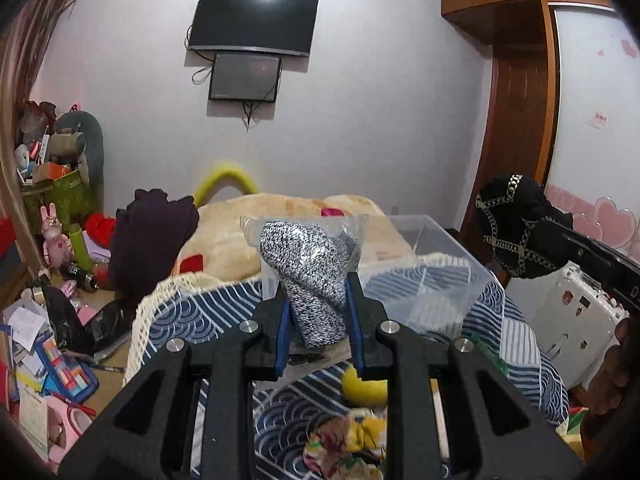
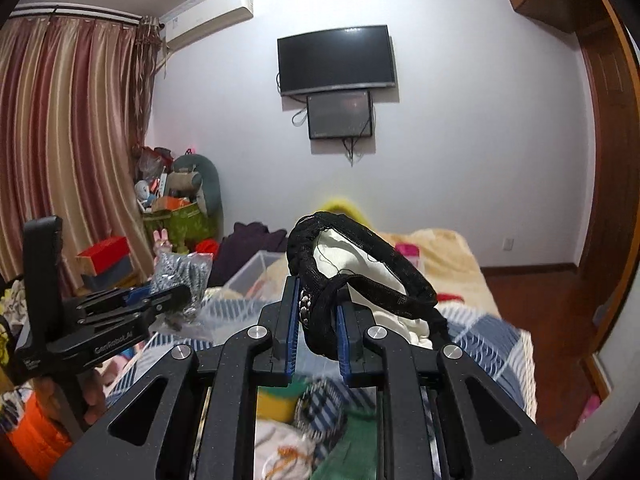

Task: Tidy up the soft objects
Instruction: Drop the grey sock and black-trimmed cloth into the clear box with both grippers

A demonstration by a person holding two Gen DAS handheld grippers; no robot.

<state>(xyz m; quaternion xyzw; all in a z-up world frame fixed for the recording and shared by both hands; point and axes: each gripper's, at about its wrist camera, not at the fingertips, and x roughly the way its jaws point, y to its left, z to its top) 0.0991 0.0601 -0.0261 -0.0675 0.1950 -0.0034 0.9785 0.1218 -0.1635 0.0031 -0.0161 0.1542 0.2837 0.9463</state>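
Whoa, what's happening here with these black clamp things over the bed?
A person is tidying soft things on a bed, with a grasping tool in each hand. The left tool is shut on a grey-and-white knit item in a clear plastic bag, held up above the patterned blue blanket. The right tool is shut on a black fabric piece, also lifted. A clear plastic bin sits just ahead on the bed.

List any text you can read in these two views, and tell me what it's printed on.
"GenRobot.AI": on the side of the left gripper, seen from the right wrist view.
Small print lower on that gripper's body: too small to read.
Red-and-white note on the wardrobe door: blurred.
Stickers on the white suitcase: too small.
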